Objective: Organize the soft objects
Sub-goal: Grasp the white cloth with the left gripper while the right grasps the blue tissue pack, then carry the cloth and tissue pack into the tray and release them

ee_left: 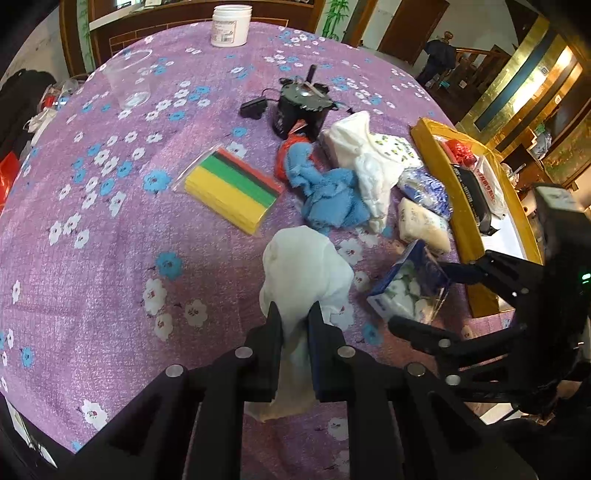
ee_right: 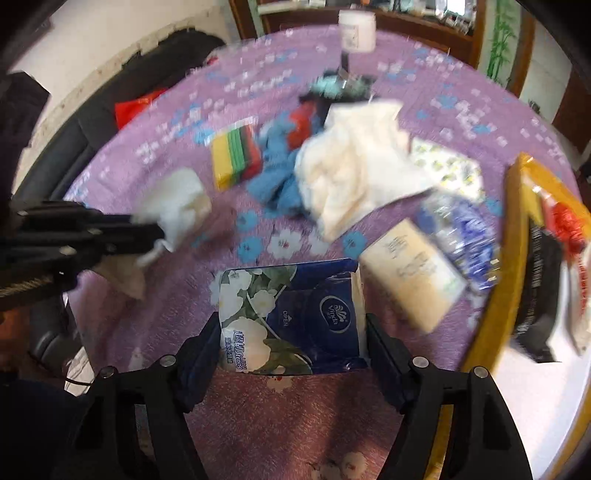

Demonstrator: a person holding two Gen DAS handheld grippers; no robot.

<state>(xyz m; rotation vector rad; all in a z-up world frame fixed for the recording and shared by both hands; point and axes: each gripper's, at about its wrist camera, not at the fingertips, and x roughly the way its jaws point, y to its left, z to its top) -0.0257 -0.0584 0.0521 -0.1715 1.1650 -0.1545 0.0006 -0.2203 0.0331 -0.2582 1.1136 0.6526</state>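
Observation:
My left gripper (ee_left: pixel 294 308) is shut on a white cloth (ee_left: pixel 306 266), which bulges out past the fingertips above the purple flowered tablecloth (ee_left: pixel 110 240). The right wrist view shows the same cloth (ee_right: pixel 177 206) at the left, held in the left gripper (ee_right: pixel 155 236). My right gripper (ee_right: pixel 291 317) straddles a blue tissue pack (ee_right: pixel 295 314) with white flowers printed on it, a pad against each side. In the left wrist view the pack (ee_left: pixel 406 288) sits tilted between the right gripper's fingers (ee_left: pixel 461 271). A blue towel (ee_left: pixel 328 195) and a crumpled white cloth (ee_left: pixel 369 173) lie mid-table.
A yellow-rimmed tray (ee_left: pixel 436 147) at the right holds black and red packets. Beside it lie a beige pack (ee_left: pixel 424 225) and a blue-and-white pack (ee_left: pixel 424 188). A bag of coloured sponges (ee_left: pixel 231 188), a black device (ee_left: pixel 299 107), a clear cup (ee_left: pixel 129 81) and a white jar (ee_left: pixel 232 24) stand farther off.

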